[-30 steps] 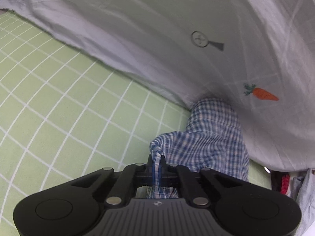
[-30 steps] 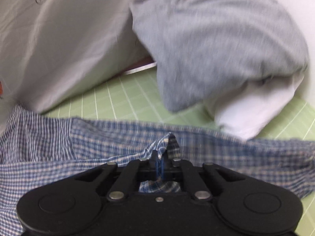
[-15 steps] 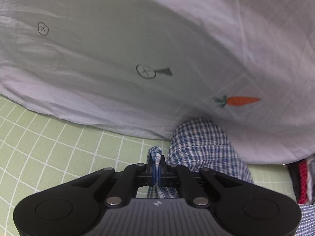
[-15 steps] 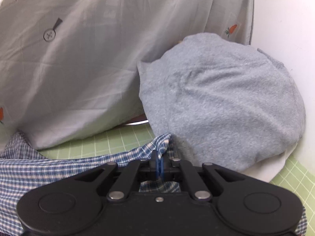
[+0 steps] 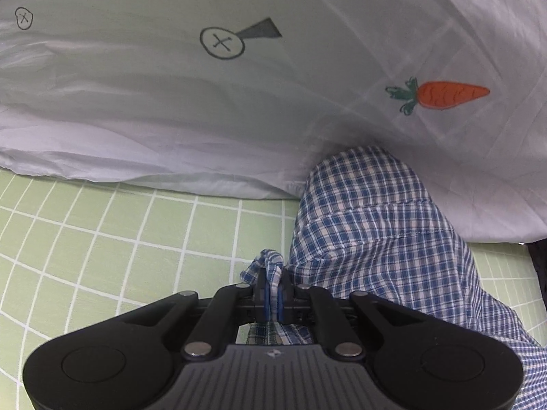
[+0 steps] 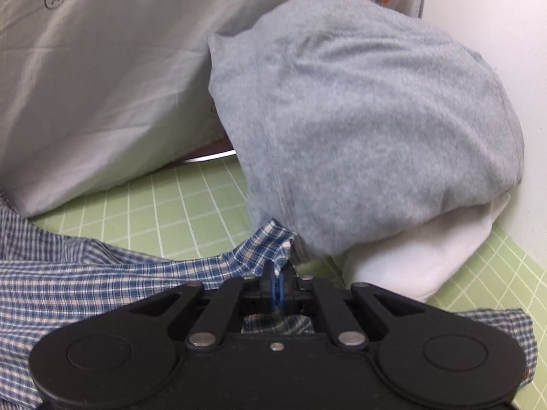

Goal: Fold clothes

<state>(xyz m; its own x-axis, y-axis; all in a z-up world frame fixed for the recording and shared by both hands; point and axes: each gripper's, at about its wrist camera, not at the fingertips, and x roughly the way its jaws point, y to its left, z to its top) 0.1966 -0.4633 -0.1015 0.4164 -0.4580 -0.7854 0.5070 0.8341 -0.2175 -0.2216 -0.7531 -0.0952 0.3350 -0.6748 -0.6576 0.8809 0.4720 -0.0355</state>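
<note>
1. Left tongs [image 5: 270,282] are pressed together on a bunched corner of the checked shirt [image 5: 376,239], which trails off to their right and bulges up ahead against a pale sheet [image 5: 171,102] with a carrot print [image 5: 441,94]. Green gridded mat [image 5: 102,239] lies flat under and left of the tongs.

2. Right tongs [image 6: 276,278] pinch another corner of the checked shirt [image 6: 85,280], whose body spreads to their left. Just ahead sits a grey garment [image 6: 359,119] over a white one [image 6: 427,256], apparently a waiting pile. Folding looks barely begun: the shirt is held, not laid square. White wall [image 6: 495,17] stands beyond, to the right.
</note>
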